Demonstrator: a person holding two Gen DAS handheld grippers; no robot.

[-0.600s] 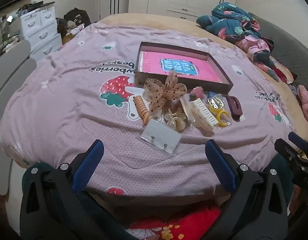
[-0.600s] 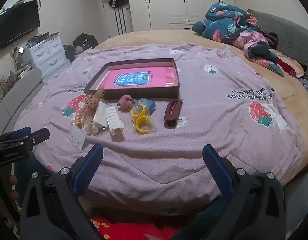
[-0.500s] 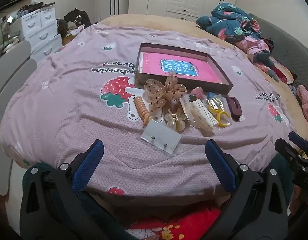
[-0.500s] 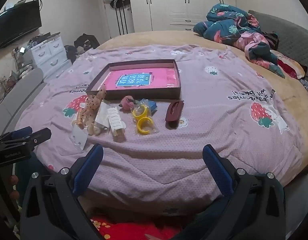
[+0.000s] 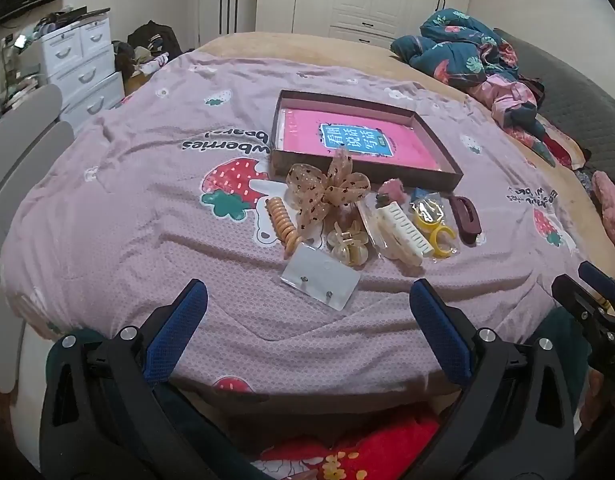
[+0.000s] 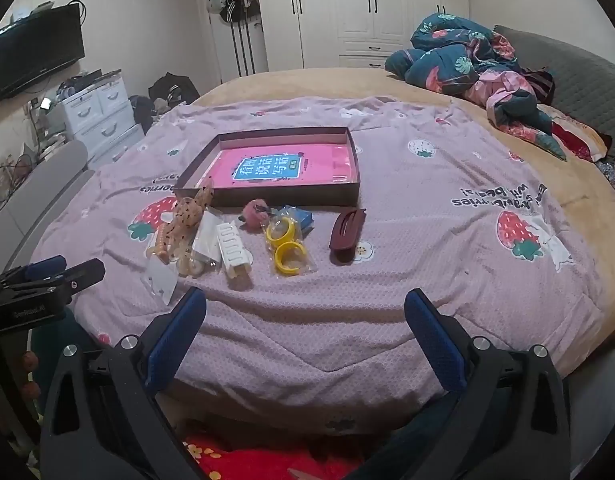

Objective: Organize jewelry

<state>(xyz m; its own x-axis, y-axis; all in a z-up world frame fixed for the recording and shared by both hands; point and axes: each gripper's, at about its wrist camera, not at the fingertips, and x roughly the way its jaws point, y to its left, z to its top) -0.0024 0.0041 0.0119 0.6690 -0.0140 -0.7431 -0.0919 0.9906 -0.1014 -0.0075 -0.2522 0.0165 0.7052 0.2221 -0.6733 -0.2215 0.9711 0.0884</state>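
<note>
A shallow brown tray (image 5: 447, 168) (image 6: 291, 199) with a pink sheet inside lies on a pink strawberry bedspread. In front of it sit hair things: a spotted bow (image 5: 327, 190) (image 6: 185, 212), an orange spiral tie (image 5: 283, 226), a clear earring card (image 5: 319, 280) (image 6: 161, 280), a cream claw clip (image 5: 403, 232) (image 6: 235, 246), yellow rings in a bag (image 5: 433, 226) (image 6: 287, 244) and a maroon clip (image 5: 465, 216) (image 6: 347, 232). My left gripper (image 5: 307, 316) hangs open just short of the card. My right gripper (image 6: 305, 324) is open too, nearer than the rings.
A bundle of blue and pink bedding (image 6: 475, 68) lies at the far right of the bed. White drawers (image 6: 103, 116) and a wall television (image 6: 35, 56) stand on the left. Grey padded bed edge (image 5: 23, 136) runs along the left side.
The right wrist view has risen a little, so the items sit slightly lower in it. The left gripper has barely moved.
</note>
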